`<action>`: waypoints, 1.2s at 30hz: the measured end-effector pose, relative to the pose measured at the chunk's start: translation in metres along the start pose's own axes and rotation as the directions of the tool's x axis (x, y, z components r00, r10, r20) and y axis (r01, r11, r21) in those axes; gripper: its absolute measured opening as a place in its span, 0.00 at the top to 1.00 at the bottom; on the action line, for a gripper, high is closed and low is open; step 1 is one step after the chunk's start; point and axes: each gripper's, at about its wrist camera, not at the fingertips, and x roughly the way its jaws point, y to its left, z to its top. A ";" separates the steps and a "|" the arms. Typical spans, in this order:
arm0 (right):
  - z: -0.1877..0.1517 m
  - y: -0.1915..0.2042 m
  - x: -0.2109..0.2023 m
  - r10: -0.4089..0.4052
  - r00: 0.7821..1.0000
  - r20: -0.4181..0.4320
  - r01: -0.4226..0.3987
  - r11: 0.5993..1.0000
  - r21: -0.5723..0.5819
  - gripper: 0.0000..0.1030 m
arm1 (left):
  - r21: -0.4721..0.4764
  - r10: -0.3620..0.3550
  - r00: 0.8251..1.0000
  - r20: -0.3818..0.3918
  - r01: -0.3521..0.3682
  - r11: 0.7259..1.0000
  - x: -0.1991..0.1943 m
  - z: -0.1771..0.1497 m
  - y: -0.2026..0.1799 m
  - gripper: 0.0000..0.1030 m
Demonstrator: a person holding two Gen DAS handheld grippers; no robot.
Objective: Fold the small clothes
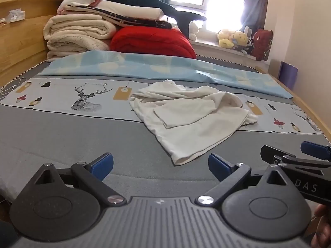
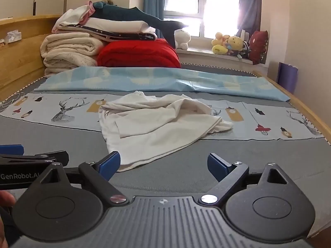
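Crumpled white garment (image 1: 190, 115) lies mid-frame on the bed (image 1: 62, 144), unfolded. Left gripper (image 1: 161, 163) and right gripper (image 2: 163, 163) hover at the bottom, jaws spread wide, empty. Best start: pinch its near hem corners and spread it flat.

Black linkage arms, blue fingers (image 1: 219, 162), silver screws, ribbed grey housing, white lettering.

My fingers (image 1: 219, 163): matt blue plastic. Garment (image 1: 192, 115): soft white cloth, creased. Bed frame (image 1: 18, 47): smooth wood.
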 end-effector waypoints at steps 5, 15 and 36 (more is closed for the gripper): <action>-0.002 0.000 -0.001 0.008 1.000 -0.014 -0.008 1.000 -0.002 0.15 | 0.016 0.016 1.000 -0.023 -0.015 1.000 0.005 0.004 -0.003 0.05; -0.002 0.001 0.000 0.013 1.000 -0.023 -0.014 1.000 -0.022 0.14 | 0.025 0.031 0.999 -0.019 -0.031 0.999 0.014 0.002 -0.010 0.06; -0.003 0.004 0.002 0.013 1.000 -0.025 -0.013 1.000 -0.024 0.14 | 0.029 0.036 0.999 -0.015 -0.035 0.999 0.018 -0.001 -0.015 0.07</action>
